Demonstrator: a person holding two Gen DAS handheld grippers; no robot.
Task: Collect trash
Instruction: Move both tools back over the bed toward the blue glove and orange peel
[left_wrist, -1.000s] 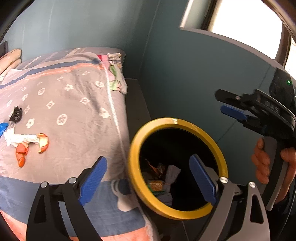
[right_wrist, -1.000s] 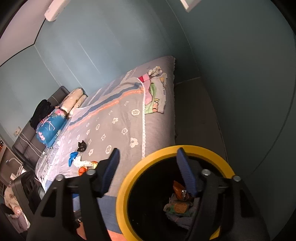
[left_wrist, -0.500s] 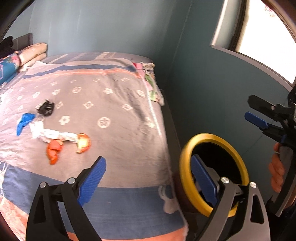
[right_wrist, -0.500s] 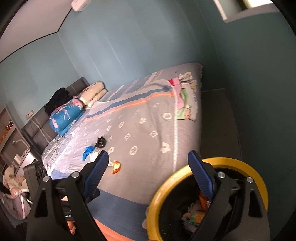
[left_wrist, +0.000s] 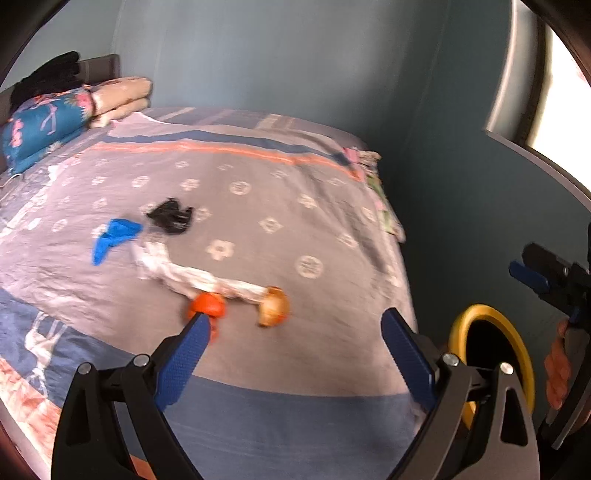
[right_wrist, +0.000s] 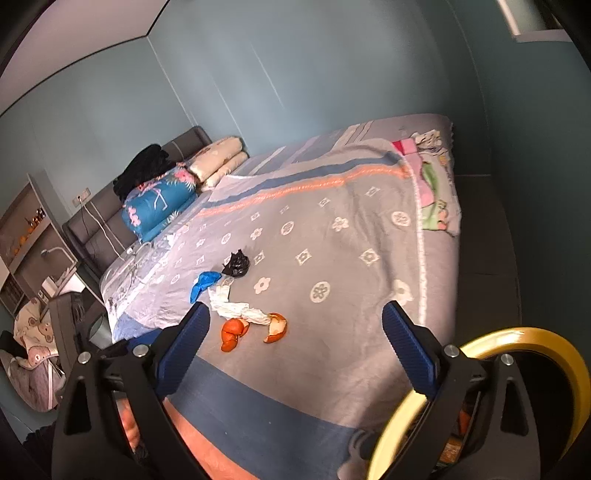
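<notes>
**Litter on the Bedspread, Both Grippers Empty**

Item: a cluster of trash lay on the grey patterned bedspread (right_wrist: 332, 236). It comprised two pieces of orange peel (right_wrist: 232, 332), a twisted white tissue (right_wrist: 236, 308) just beyond them, a blue scrap (right_wrist: 203, 282) and a black scrap (right_wrist: 236, 264) farther up the bed.

Receptacle: a yellow-rimmed bin (right_wrist: 517, 339) stood on the floor at the bed's near corner, some rubbish already inside.

Tools: the right gripper (right_wrist: 295, 332) had just been opening and stood wide, nothing between its jaws. The left gripper (left_wrist: 291, 332) was likewise spread wide and empty.

Step judged: reaching out for another piece. Next move called for lowering over the nearest peel and closing on it.
</notes>
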